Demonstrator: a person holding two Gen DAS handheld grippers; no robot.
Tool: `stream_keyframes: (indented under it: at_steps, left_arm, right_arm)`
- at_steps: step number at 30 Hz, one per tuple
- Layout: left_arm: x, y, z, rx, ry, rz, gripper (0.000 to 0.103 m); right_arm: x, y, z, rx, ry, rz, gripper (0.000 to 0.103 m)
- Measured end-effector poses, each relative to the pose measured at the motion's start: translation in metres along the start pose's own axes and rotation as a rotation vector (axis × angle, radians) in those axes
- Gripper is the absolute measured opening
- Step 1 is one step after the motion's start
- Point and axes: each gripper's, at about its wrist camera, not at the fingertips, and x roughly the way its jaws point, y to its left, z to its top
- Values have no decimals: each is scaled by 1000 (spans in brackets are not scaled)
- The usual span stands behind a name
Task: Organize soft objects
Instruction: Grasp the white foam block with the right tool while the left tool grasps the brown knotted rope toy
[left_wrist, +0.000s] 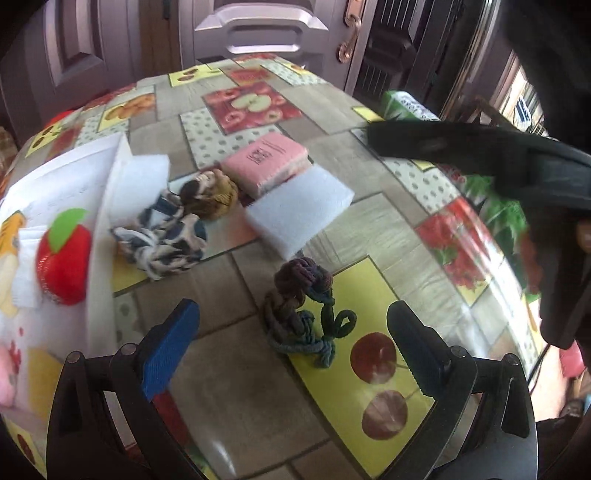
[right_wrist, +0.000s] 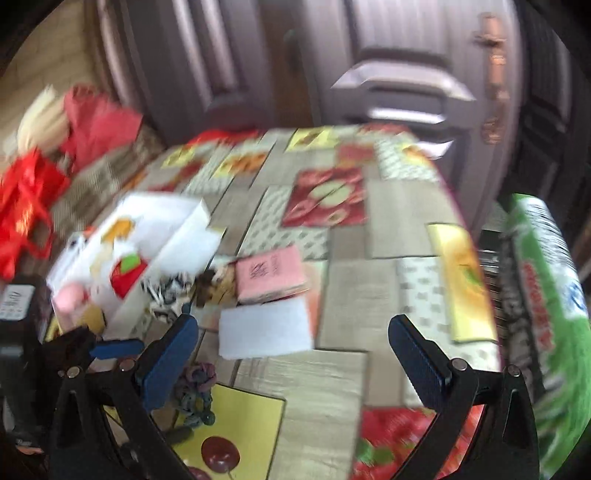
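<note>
A dark knotted rope toy (left_wrist: 301, 314) lies on the table (left_wrist: 236, 387), on the seam between a grey wood-look patch and a yellow cherry patch of the fruit-print cloth, near the table's near edge. The left gripper (left_wrist: 293, 350) hangs just above it with its blue-padded jaws spread wide, one to each side of the rope and touching nothing. Just beyond the rope, toward the middle of the table, a white foam sponge (left_wrist: 299, 214) lies flat, and a pink sponge (left_wrist: 267, 162) sits against its far side. To the left of these rest a brown and tan knotted ball (left_wrist: 210, 194) and a black-and-white patterned cloth (left_wrist: 162, 240), touching each other. At the table's left edge stands a white box (left_wrist: 107, 206) with its flap raised; a red plush apple with a green leaf (left_wrist: 64, 258) lies in it, with other soft pieces too blurred to name.

The right gripper (right_wrist: 293, 350) hovers over the table's near right part, jaws wide apart and empty; its view is smeared by motion. A green printed bag (right_wrist: 546, 295) stands off the table's right edge. Behind the far edge is a panelled door (left_wrist: 258, 33).
</note>
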Motion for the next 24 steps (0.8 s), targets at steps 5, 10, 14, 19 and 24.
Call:
stream_keyframes:
  at_steps: [5, 10, 14, 19, 24]
  left_arm:
    - [5, 12, -11, -64, 17, 5, 102]
    - [0, 19, -13, -87, -5, 18, 102]
    - [3, 17, -8, -79, -7, 15, 102]
    - [16, 11, 2, -75, 23, 4, 102]
    - [32, 4, 7, -40, 69, -5, 86]
  right_arm:
    - [50, 15, 4, -74, 95, 26, 103]
    - [79, 25, 2, -119, 155, 62, 103]
    - [93, 30, 0, -149, 184, 43, 103]
    - [93, 12, -5, -121, 194, 48, 89]
    - [72, -23, -9, 2, 156, 25, 89]
